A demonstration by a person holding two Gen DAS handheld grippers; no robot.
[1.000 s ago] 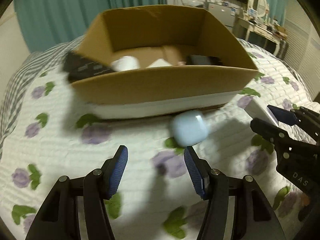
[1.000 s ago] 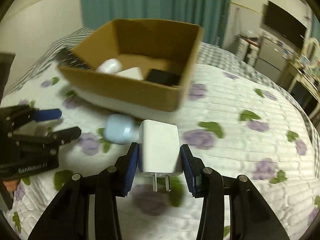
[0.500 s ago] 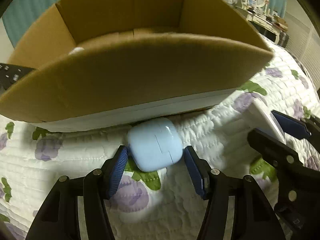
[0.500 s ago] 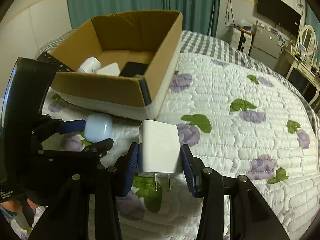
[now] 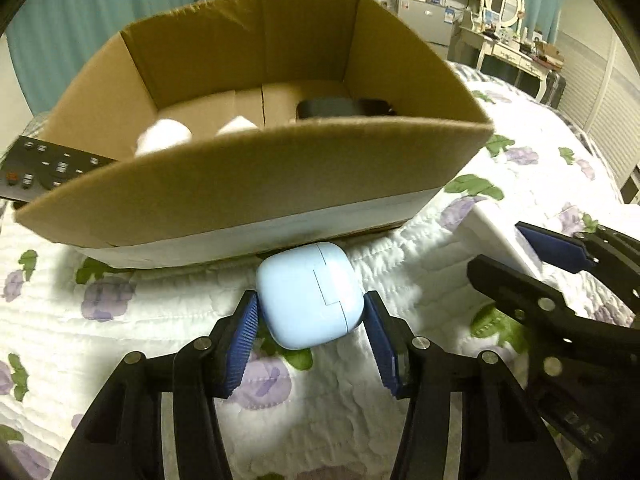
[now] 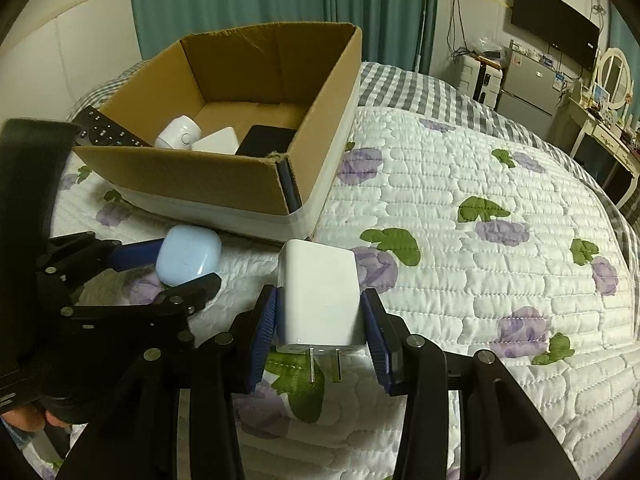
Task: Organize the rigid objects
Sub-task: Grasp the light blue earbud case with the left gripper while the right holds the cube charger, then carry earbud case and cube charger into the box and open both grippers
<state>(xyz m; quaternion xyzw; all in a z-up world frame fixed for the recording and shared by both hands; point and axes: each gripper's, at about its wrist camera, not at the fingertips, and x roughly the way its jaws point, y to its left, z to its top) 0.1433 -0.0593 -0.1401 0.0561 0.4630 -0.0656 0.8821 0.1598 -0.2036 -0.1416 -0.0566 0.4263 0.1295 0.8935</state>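
Half a second earlier the left gripper (image 5: pixel 310 316) only flanked the blue earbud case (image 5: pixel 310 294); now its pads pressed both sides, case at lower centre, just off the quilt (image 5: pixel 400 264), ready for the cardboard box (image 5: pixel 240 184). Case seam ran upright, its longer side across the jaws. Right gripper (image 6: pixel 320 316) clamped the white charger (image 6: pixel 318 296), prongs toward camera.

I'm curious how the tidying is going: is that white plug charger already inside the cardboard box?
No, the white plug charger is held between the right gripper's fingers, outside the cardboard box, over the quilt.
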